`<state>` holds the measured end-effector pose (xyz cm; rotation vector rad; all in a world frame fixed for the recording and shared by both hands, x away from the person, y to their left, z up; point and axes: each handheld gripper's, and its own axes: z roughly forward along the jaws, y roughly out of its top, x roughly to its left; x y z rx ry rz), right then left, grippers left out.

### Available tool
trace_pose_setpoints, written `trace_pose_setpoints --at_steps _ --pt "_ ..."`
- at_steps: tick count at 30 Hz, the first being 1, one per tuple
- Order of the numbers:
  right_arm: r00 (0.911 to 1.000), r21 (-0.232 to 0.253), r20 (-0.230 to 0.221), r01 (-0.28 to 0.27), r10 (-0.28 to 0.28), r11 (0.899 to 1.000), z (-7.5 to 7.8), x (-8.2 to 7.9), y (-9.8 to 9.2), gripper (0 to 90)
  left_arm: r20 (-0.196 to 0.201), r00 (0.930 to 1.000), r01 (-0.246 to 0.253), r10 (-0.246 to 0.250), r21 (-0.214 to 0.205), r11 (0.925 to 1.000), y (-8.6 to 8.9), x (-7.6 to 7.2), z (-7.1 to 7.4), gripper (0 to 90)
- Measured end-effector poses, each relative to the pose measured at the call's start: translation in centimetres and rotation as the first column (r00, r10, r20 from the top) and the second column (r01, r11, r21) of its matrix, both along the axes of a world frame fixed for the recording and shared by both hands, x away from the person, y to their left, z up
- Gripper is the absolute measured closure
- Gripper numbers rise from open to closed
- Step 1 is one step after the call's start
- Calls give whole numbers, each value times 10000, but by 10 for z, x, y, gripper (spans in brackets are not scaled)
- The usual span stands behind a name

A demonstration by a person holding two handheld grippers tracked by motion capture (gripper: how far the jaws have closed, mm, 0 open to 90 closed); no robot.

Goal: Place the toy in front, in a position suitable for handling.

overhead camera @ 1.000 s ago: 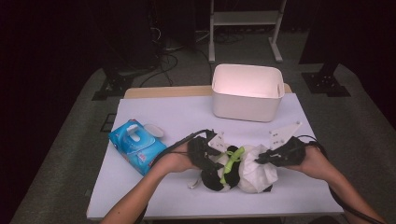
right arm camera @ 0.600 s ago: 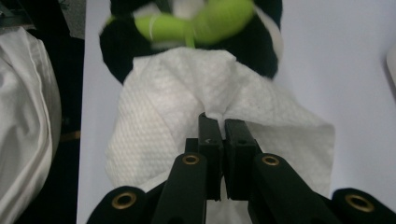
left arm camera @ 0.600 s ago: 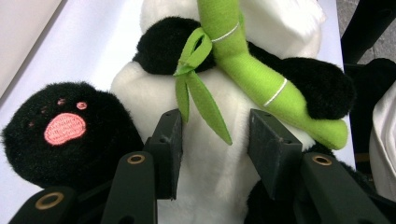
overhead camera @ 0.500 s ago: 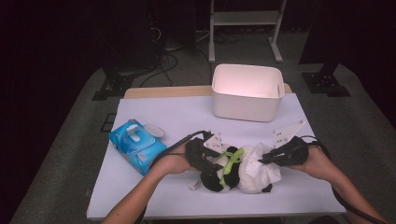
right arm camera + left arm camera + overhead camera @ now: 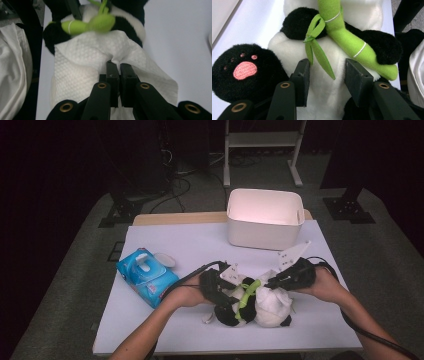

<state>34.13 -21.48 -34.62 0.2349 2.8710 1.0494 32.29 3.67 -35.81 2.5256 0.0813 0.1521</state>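
Directly ahead of the right gripper (image 5: 117, 66), pinched on the wipe (image 5: 87, 55), lies the panda (image 5: 324, 82), half-clamped by the left gripper (image 5: 327, 75).

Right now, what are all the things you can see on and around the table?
Plush panda toy: one, black and white with a green bamboo stalk, near table edge.
White paper wipe: one, draped on the panda.
Blue wet-wipe pack: one, table's left.
White plastic bin: one, far side.
White table: one.
Metal stand: one, pale, on the floor behind.
Left gripper: black, jaws pressed around the panda's belly.
Right gripper: black, pinching the wipe.
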Motion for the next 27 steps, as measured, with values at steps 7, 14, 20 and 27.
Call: trace_pose_setpoints --at_steps 7,14,20,27 --pt "9998 34 -188 122 -121 9999 -3 3 -7 864 -166 9999 -36 30 -377 9993 5 0 -3 564" --pt "9946 -370 -372 959 -973 9947 -16 -4 -40 863 -112 9999 80 -83 -306 9995 3 -2 -3 565" --pt "9928 -279 -543 1054 -1068 9940 -20 -5 -48 863 -25 9999 122 -122 -207 9997 3 -4 -3 566" --pt "9985 -80 -128 534 -535 9985 -6 -3 -21 863 184 9993 326 -331 227 9992 -2 -10 0 567"
